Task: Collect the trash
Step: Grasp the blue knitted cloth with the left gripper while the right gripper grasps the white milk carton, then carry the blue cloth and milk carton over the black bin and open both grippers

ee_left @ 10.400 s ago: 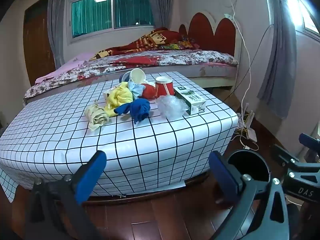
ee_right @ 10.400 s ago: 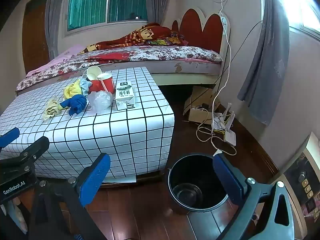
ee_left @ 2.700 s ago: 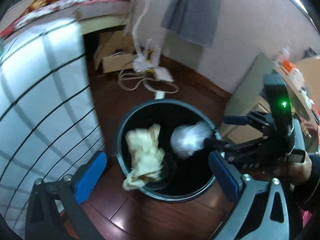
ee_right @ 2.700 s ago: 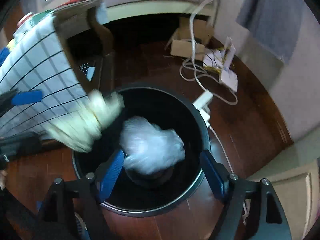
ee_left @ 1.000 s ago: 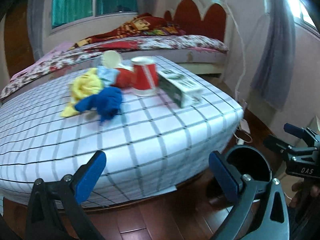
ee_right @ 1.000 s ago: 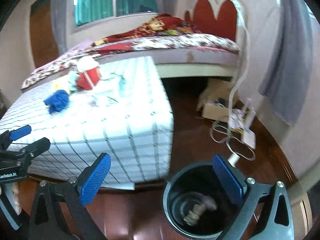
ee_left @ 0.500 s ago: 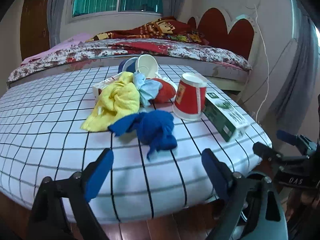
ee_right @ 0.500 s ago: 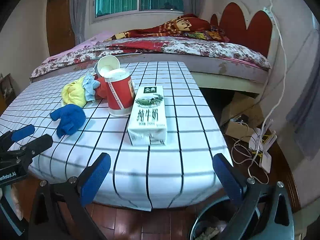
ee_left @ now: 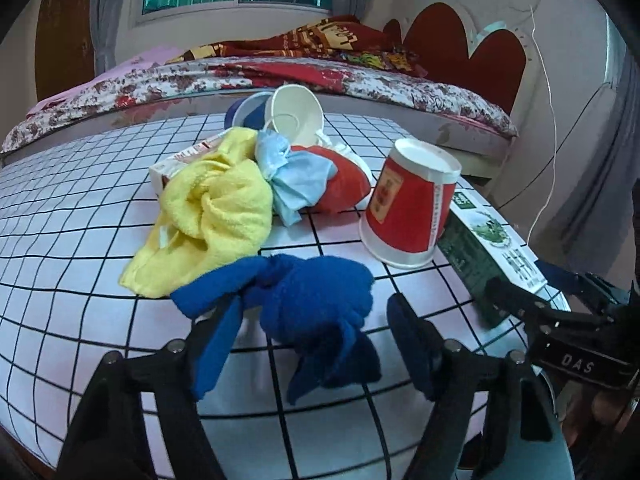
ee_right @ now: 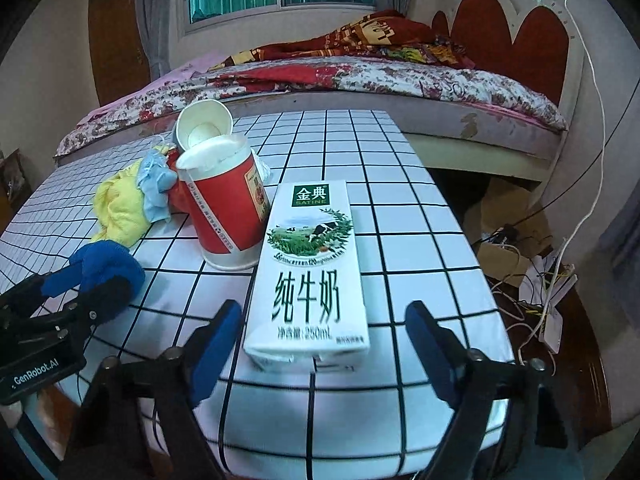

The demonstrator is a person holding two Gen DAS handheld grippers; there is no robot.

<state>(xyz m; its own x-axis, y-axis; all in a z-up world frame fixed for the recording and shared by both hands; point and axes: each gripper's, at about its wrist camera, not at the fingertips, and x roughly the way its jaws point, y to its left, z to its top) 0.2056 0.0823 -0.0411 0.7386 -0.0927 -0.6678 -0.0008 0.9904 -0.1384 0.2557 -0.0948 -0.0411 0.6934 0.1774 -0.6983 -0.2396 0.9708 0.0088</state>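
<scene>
Your left gripper [ee_left: 316, 344] stood over the near edge of the tabletop [ee_left: 72, 248] with its jaws closing, the blue cloth [ee_left: 304, 300] between them; the left pad lay against the cloth's folds, and you could not tell whether the right pad touched it. Behind the blue cloth lay a yellow cloth [ee_left: 212, 216], with a pale blue rag [ee_left: 296, 184] on its right edge. A red cup [ee_left: 412, 208] stood upside down to the right of the rag, just beside the milk carton [ee_left: 488, 252]. A white cup [ee_left: 294, 116] lay on its side at the back of the pile, mouth toward you.

Your right gripper [ee_right: 322, 350] was also closing, its jaws spread to either side of the milk carton [ee_right: 312, 272], which lay flat on the tabletop [ee_right: 420, 240] near the front edge. Neither pad pressed on the carton; a gap showed on each side. The red cup [ee_right: 228, 216] touched the carton's left side. In this view your left gripper [ee_right: 84, 292] appeared at the left, at the blue cloth [ee_right: 108, 264]. A bed [ee_right: 360, 72] stood behind the tabletop.
</scene>
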